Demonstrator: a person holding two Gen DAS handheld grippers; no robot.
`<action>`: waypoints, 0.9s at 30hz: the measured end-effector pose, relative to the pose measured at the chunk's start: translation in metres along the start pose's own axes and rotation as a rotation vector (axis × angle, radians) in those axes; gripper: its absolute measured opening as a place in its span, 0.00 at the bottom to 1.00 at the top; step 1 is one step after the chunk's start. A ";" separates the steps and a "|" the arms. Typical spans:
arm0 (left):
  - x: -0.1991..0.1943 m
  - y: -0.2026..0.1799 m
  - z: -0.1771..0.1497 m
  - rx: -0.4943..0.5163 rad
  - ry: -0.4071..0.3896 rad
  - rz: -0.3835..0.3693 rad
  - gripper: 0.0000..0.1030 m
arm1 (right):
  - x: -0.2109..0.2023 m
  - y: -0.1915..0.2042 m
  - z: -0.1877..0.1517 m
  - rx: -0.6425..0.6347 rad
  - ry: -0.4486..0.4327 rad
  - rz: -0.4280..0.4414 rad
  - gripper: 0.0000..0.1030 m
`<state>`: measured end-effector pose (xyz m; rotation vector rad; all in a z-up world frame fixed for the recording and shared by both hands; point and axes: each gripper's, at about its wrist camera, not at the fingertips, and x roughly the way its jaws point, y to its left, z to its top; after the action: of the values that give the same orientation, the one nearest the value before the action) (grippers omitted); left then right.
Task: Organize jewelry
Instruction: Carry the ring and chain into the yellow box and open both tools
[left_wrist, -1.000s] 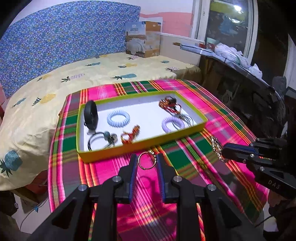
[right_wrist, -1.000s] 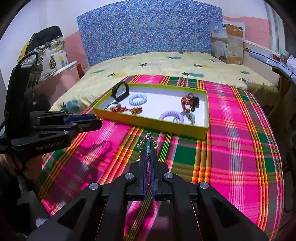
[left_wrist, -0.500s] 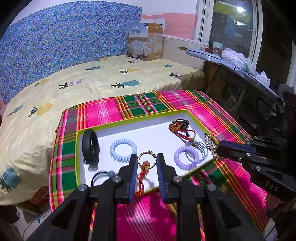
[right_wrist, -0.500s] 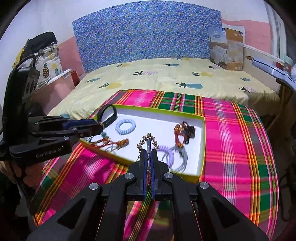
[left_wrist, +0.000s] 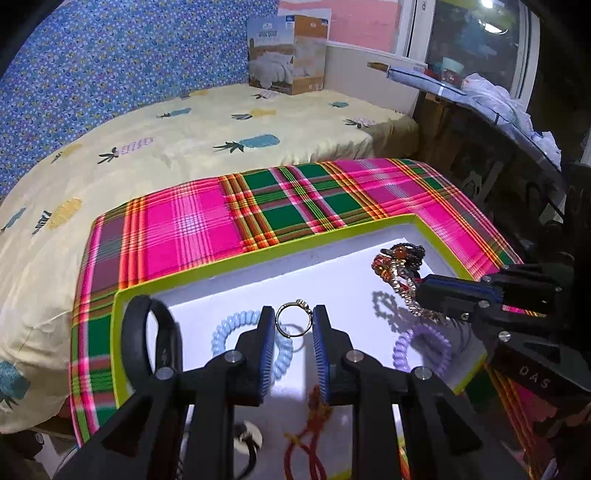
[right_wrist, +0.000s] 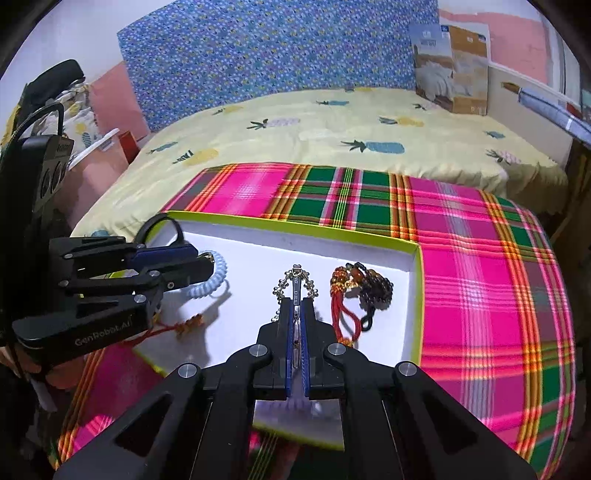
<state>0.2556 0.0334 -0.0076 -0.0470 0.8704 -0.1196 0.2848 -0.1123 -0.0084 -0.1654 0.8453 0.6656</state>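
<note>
The left gripper (left_wrist: 294, 325) pinched a thin gold ring (left_wrist: 294, 323) between its blue pads, and the right gripper (right_wrist: 295, 306) was clamped on a gold bead chain (right_wrist: 295, 286), both over the white, lime-rimmed shallow tray (left_wrist: 258, 264). Each piece wanted lowering onto bare white floor before release, apart from neighbours. The tray held a pale-blue coil band (left_wrist: 236, 326), a lilac coil band (left_wrist: 424, 349), a black strap (left_wrist: 147, 339), red cords (right_wrist: 345, 314), and apparently dark beads (right_wrist: 375, 286).

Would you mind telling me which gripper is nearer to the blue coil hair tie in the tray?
Left. The left gripper hovers directly above the blue hair tie, holding a ring; the right gripper is farther off, toward the tray's other end.
</note>
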 end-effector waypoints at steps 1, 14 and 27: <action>0.003 0.000 0.001 0.004 0.006 0.002 0.21 | 0.005 -0.001 0.001 0.001 0.007 -0.001 0.03; 0.030 -0.005 0.009 0.050 0.072 -0.005 0.21 | 0.034 -0.005 0.005 0.007 0.069 0.002 0.03; 0.030 -0.006 0.007 0.060 0.099 -0.004 0.22 | 0.029 -0.003 0.006 0.000 0.070 -0.014 0.16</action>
<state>0.2795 0.0234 -0.0256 0.0137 0.9649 -0.1524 0.3040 -0.0988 -0.0259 -0.1952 0.9108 0.6495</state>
